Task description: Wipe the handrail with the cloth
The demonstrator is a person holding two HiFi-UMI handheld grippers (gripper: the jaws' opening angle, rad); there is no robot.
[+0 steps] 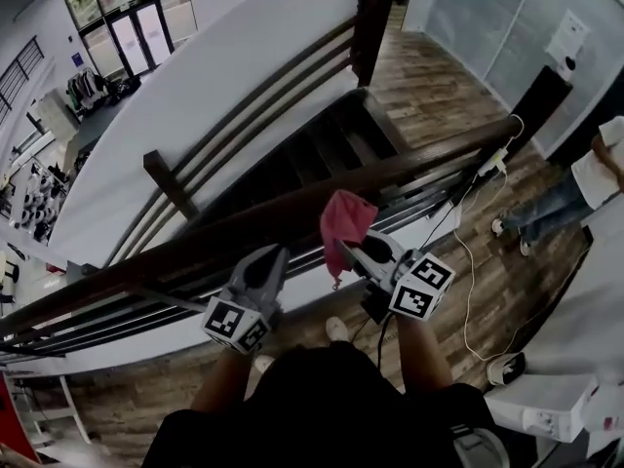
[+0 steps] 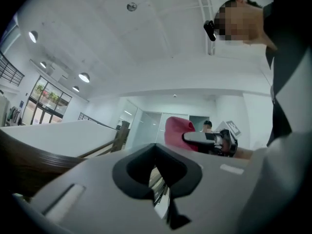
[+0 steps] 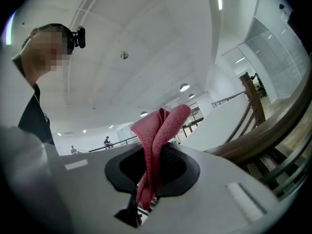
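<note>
My right gripper pinches the red cloth at frame centre, bunched just above the handrail. My left gripper is pressed together and empty beside the rail. Only 1 narrow fold looks held, so dragging could tug it free.

A dark wooden handrail runs from lower left to upper right. On the near side of it, the right hand-held gripper holds a pink cloth that stands up in front of the handrail. The left hand-held gripper points at the handrail, just beside the right one. Beyond the handrail, stairs go down.
</note>
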